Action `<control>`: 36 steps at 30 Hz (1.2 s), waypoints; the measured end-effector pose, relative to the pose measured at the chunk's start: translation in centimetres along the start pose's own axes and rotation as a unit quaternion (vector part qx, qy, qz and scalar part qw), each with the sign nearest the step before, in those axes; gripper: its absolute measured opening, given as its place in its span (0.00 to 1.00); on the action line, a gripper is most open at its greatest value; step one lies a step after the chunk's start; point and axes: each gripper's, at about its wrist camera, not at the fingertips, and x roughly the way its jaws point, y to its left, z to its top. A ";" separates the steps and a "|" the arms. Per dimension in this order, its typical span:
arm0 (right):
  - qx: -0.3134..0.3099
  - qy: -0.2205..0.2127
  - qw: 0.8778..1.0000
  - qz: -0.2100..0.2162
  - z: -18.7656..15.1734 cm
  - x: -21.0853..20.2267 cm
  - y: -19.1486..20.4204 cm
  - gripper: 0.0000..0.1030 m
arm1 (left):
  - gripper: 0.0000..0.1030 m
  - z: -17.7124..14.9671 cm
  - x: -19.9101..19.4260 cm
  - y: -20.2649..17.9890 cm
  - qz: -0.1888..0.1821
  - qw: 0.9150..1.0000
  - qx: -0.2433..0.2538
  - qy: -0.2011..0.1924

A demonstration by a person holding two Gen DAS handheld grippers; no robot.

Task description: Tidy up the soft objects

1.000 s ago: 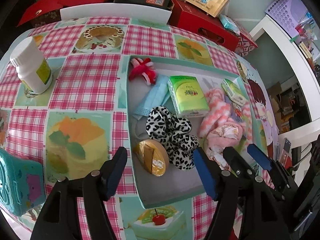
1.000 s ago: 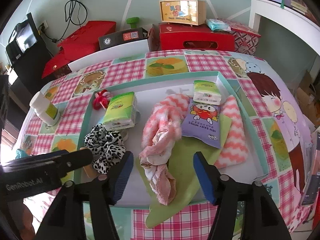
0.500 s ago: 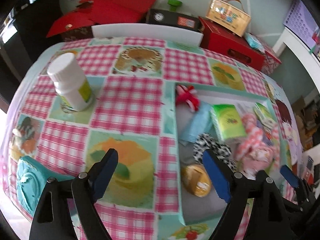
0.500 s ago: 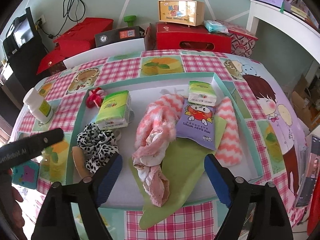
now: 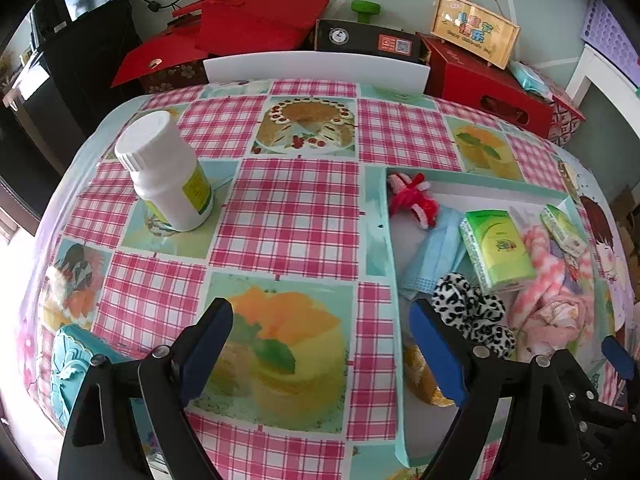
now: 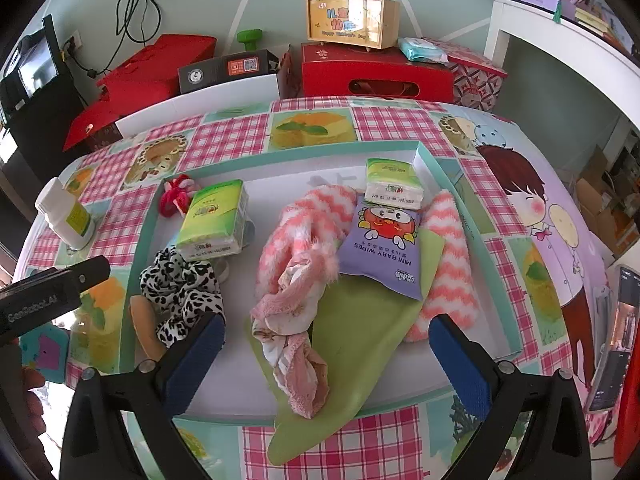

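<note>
A shallow teal-rimmed white tray is seen on a pink-checked tablecloth with cake prints; the soft items are all lying inside the tray. A black-and-white leopard-print fabric scrunchie is bunched at the tray's 8 o'clock, touching a green tissue pack at its 1 o'clock. A fluffy pink-and-white zigzag sock is draped over a crumpled pink lace-edged cloth near the centre. A second zigzag sock is laid flat at 3 o'clock. A purple pack of mini baby wipes rests on a light green sheet that overhangs the tray's near rim. A small red-and-white fuzzy tie sits at the 10 o'clock corner, beside a pale blue face mask. A white plastic bottle stands upright outside the tray.

The left gripper is spread wide above the tablecloth, jaws just opened further, nothing between them. The right gripper is spread wide above the pink cloth, jaws just opened further, pads not touching it.
</note>
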 end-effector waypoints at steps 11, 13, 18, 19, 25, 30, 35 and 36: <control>-0.003 0.005 1.000 0.002 -0.1 0.3 0.1 1.00 | 0.91 0.2 0.0 0.4 0.006 1.000 -0.009 -0.017; -0.003 0.006 1.000 0.002 0.0 0.3 0.1 1.00 | 0.91 0.2 0.1 0.4 0.005 1.000 -0.010 -0.015; -0.003 0.002 1.000 0.004 0.0 0.0 0.1 1.00 | 0.91 0.3 -0.3 0.6 0.018 0.999 -0.016 -0.021; -0.003 0.001 1.000 0.005 0.1 -0.1 0.2 1.00 | 0.91 0.3 -0.4 0.7 0.020 0.999 -0.017 -0.023; -0.002 -0.006 1.000 0.010 0.2 -1.1 0.2 1.00 | 0.91 -0.3 -1.4 0.5 0.051 0.998 -0.004 -0.035; -0.005 -0.005 1.000 0.014 -0.2 -1.7 0.5 1.00 | 0.91 -1.7 -2.4 0.3 0.118 0.992 0.006 -0.044; -0.007 -0.003 1.000 0.019 -0.7 -2.3 0.7 1.00 | 0.91 -2.6 -2.9 0.9 0.093 0.995 -0.010 -0.033; -0.008 -0.003 1.000 0.020 -0.9 -2.4 0.8 1.00 | 0.91 -2.8 -3.0 0.9 0.095 0.995 -0.012 -0.033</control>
